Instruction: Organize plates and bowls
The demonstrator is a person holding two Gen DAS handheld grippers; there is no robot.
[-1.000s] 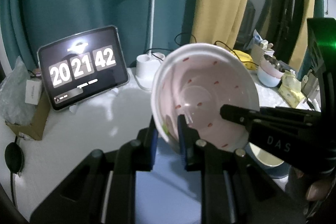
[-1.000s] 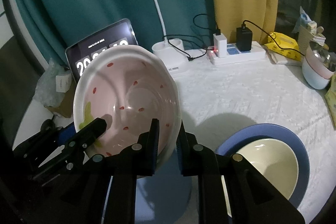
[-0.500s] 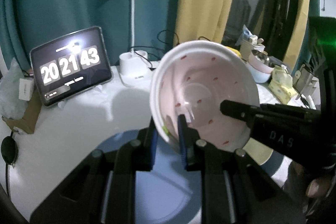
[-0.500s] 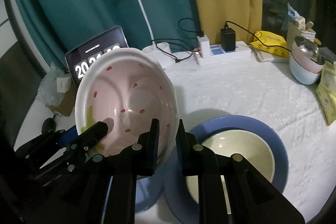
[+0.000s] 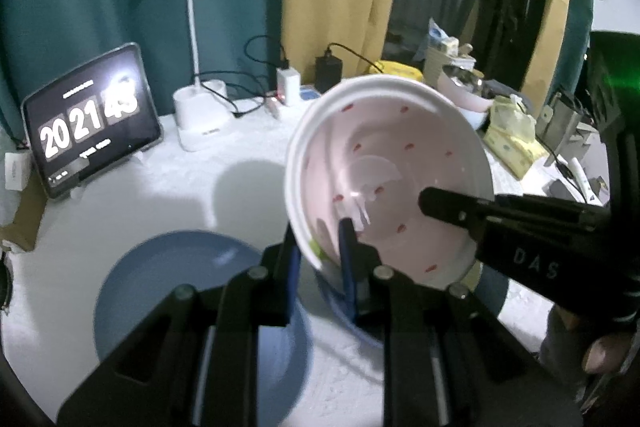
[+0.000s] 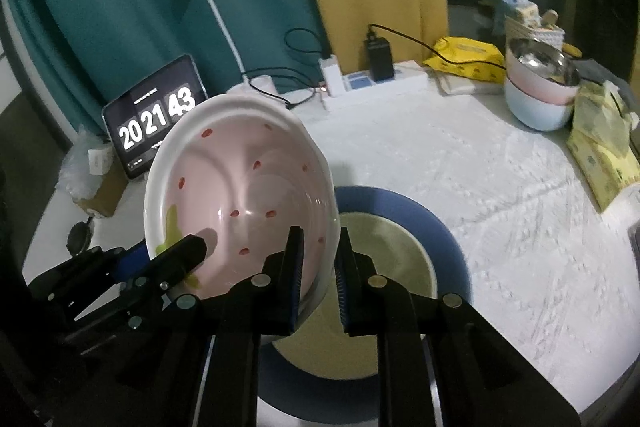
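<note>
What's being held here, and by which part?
The pink bowl, by its rim: left gripper and right gripper each pinch the rim wall on opposite sides.

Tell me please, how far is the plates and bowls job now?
Done: a cream bowl sits on a blue plate. In hand: both grippers, left and right, clamp the pink bowl above them. Left: setting it down; another blue plate lies apart.

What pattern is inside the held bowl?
Pale pink bowl with small red flecks, white rim; clearest in right wrist view.
</note>
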